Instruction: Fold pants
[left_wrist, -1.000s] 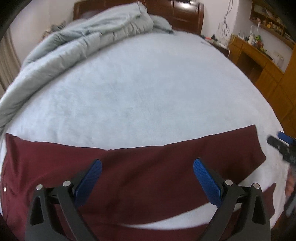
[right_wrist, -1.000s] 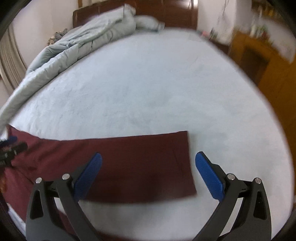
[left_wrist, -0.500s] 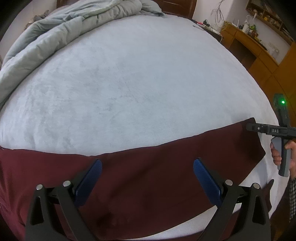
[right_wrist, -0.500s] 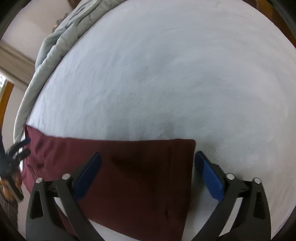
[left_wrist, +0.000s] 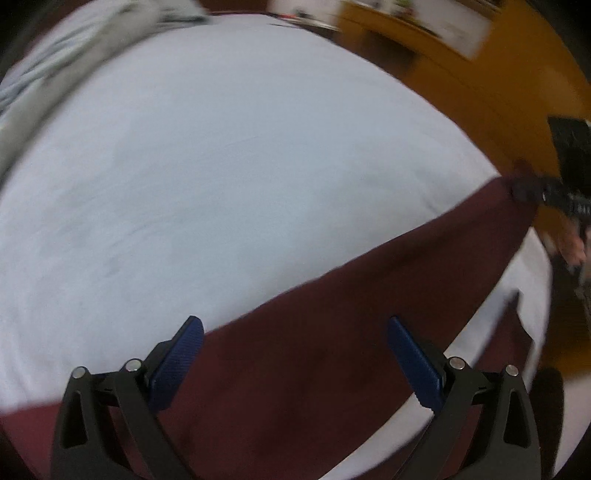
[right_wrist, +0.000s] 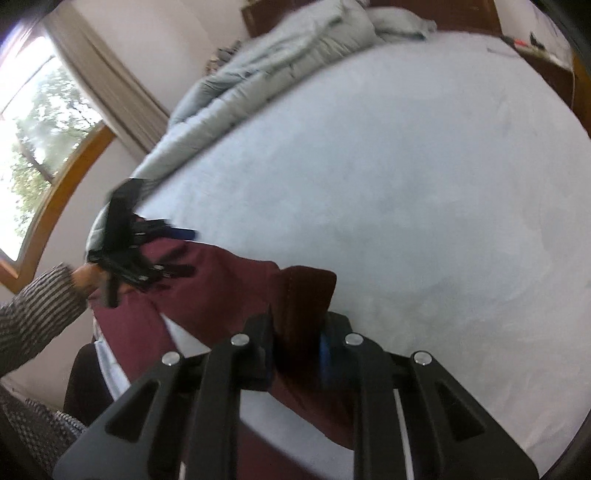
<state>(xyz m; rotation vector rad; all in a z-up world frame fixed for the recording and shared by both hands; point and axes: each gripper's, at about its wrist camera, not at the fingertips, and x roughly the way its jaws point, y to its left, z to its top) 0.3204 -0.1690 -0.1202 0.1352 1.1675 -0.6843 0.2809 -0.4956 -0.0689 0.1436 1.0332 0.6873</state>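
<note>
Dark red pants (left_wrist: 332, 354) lie across the near edge of a pale blue bed (left_wrist: 229, 177). My left gripper (left_wrist: 295, 354) is open, its blue pads (left_wrist: 177, 362) wide apart above the pants' upper leg. My right gripper (right_wrist: 295, 354) is shut on the pants' leg end (right_wrist: 306, 291), lifting it off the bed. In the left wrist view the right gripper (left_wrist: 532, 195) pinches the far hem at the right. In the right wrist view the left gripper (right_wrist: 147, 254) hovers over the waist end (right_wrist: 207, 280).
A rumpled grey duvet (right_wrist: 280, 70) lies along the far left of the bed, by the wooden headboard (right_wrist: 436, 14). Wooden cabinets (left_wrist: 461, 74) stand to the right. A curtained window (right_wrist: 44, 122) is on the left wall. A striped sleeve (right_wrist: 33, 317) holds the left gripper.
My right gripper has closed on the leg end and lifted it. The left gripper has stayed open and its view has swung right over the pants.
</note>
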